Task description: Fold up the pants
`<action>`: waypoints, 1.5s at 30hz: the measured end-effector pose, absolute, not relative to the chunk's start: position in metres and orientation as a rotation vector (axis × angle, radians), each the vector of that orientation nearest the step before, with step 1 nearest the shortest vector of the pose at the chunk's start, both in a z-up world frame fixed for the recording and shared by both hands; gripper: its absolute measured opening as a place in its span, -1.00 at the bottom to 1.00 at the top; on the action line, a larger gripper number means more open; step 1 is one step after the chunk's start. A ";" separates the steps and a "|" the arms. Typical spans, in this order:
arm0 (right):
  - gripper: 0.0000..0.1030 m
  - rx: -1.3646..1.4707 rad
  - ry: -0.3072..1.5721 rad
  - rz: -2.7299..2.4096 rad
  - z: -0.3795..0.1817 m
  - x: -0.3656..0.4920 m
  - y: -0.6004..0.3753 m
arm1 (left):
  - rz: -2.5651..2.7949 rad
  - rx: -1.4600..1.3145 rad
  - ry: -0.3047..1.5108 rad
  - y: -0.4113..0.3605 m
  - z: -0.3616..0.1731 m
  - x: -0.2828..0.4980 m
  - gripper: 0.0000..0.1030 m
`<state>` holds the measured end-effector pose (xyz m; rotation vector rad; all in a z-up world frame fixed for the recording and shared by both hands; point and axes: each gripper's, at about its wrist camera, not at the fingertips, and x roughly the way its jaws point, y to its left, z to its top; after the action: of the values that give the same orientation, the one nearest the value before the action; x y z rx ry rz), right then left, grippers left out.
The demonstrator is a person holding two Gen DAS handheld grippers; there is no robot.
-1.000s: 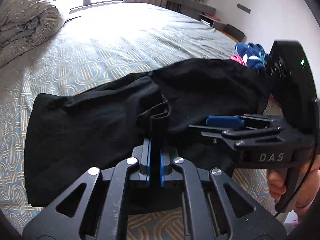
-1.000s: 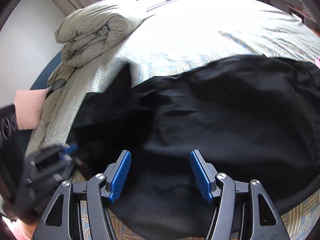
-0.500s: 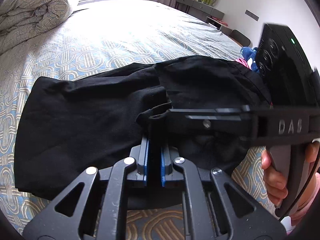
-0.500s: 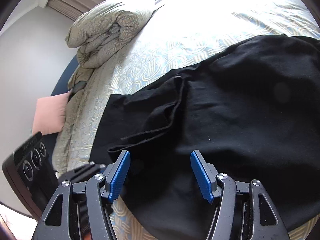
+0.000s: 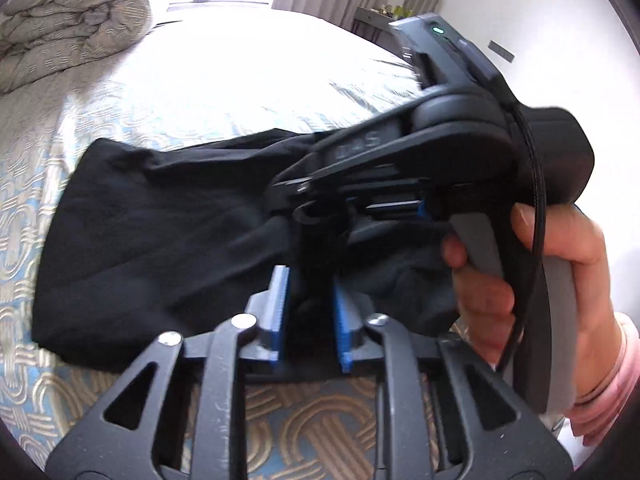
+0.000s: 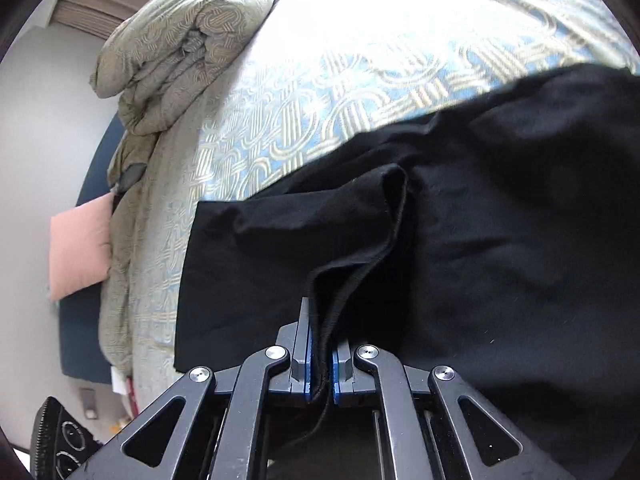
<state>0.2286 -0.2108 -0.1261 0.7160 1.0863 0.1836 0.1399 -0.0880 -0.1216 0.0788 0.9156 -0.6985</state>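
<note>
The black pants (image 5: pixel 160 248) lie across the patterned bedspread (image 5: pixel 240 80), also seen in the right wrist view (image 6: pixel 520 260). My left gripper (image 5: pixel 310 308) has its blue pads partly apart, with a fold of black cloth still between them. My right gripper (image 5: pixel 304 200) crosses in front of it from the right, held by a hand (image 5: pixel 520 280). In the right wrist view my right gripper (image 6: pixel 320 344) is shut on a hem edge of the pants, which rises in a ridge (image 6: pixel 384 216) from the pads.
A rolled quilt (image 5: pixel 68 28) lies at the far left of the bed, also in the right wrist view (image 6: pixel 176 40). A pink pillow (image 6: pixel 80 248) sits beside the bed's left edge. A shelf (image 5: pixel 372 16) stands against the far wall.
My right gripper moved left across the pants and closed on the hem that the left gripper held. The left gripper's pads have parted from shut.
</note>
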 end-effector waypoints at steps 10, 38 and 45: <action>-0.90 0.447 0.868 0.166 -0.057 0.205 -0.209 | -0.334 0.024 0.926 0.031 -0.129 0.147 0.10; -0.46 0.391 0.999 -0.033 -0.102 0.170 -0.250 | -0.340 0.134 0.916 -0.004 -0.131 0.163 0.11; -0.11 0.262 1.043 0.005 -0.125 0.157 -0.231 | -0.446 0.187 0.899 -0.064 -0.119 0.181 0.11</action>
<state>0.1570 -0.2311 -0.1255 0.2624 1.0435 0.0049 0.1807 -0.0638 -0.1191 0.1866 0.8994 -0.4461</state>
